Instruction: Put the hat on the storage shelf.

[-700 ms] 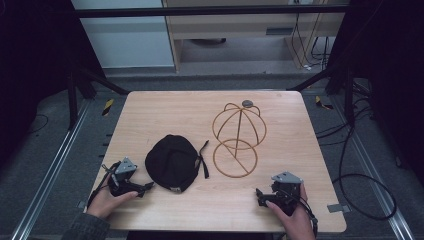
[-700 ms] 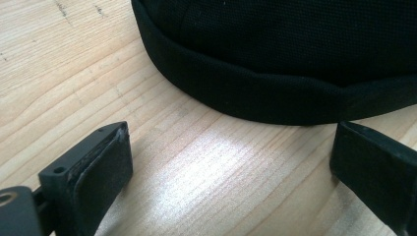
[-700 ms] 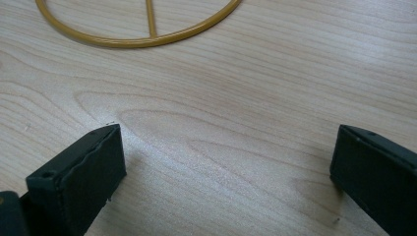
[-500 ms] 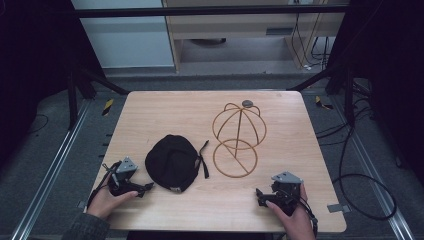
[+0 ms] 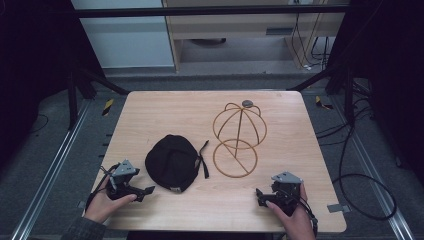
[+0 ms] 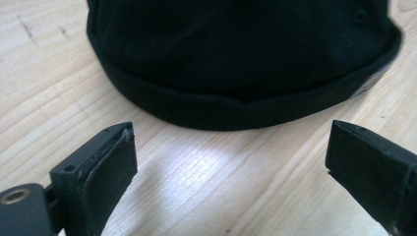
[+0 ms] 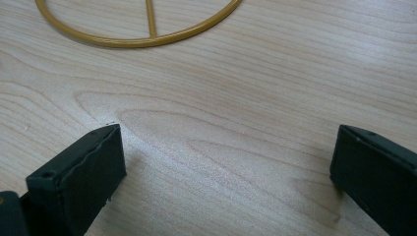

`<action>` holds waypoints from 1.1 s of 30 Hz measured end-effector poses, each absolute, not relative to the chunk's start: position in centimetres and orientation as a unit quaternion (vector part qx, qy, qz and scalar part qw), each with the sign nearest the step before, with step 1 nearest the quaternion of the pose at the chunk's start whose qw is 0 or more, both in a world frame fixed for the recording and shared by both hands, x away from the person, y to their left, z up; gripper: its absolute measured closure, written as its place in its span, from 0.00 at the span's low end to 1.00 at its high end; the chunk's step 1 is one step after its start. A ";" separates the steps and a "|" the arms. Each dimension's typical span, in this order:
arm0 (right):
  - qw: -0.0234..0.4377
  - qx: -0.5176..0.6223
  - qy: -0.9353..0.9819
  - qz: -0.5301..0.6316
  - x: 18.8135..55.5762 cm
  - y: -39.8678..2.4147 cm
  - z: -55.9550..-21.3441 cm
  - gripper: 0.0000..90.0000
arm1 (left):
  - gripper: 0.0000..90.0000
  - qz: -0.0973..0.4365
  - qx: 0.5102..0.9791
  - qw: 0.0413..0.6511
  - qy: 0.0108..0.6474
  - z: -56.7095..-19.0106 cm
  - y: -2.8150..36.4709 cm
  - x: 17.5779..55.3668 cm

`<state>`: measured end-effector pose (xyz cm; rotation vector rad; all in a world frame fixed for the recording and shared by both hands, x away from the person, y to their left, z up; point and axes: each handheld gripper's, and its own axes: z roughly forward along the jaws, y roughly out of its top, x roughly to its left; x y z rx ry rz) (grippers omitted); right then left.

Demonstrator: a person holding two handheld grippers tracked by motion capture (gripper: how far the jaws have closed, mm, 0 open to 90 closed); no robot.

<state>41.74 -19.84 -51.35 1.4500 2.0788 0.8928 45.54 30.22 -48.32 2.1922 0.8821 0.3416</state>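
Note:
A black cap [image 5: 172, 161] lies flat on the wooden table [image 5: 150, 115], left of centre, with a strap [image 5: 203, 159] trailing off its right side. Beside it to the right stands a gold wire hat stand [image 5: 239, 139] with a round base ring [image 7: 142, 42] and a domed cage. My left gripper [image 5: 148, 190] rests on the table just left of the cap, open, its jaws aimed at the cap's brim [image 6: 236, 105] a short way off. At the front right my right gripper [image 5: 260, 196] sits open on bare wood, short of the stand's ring.
The table's front edge runs just under both hands. Dark floor, metal rails [image 5: 55, 165] and cables [image 5: 360, 185] surround the table. A pale cabinet [image 5: 240, 20] stands beyond the far edge.

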 end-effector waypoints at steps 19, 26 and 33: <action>0.225 0.526 0.754 0.323 41.7 -19.8 -51.3 0.00 | 0.06 0.156 0.882 0.340 0.287 -42.8 25.3 46.7; 0.225 0.526 0.754 0.323 41.7 -19.8 -51.3 0.00 | 0.11 0.150 0.882 0.345 0.284 -41.4 23.6 48.5; 0.225 0.526 0.754 0.324 41.7 -19.8 -51.3 0.00 | 0.18 0.141 0.890 0.324 0.288 -40.4 22.4 51.1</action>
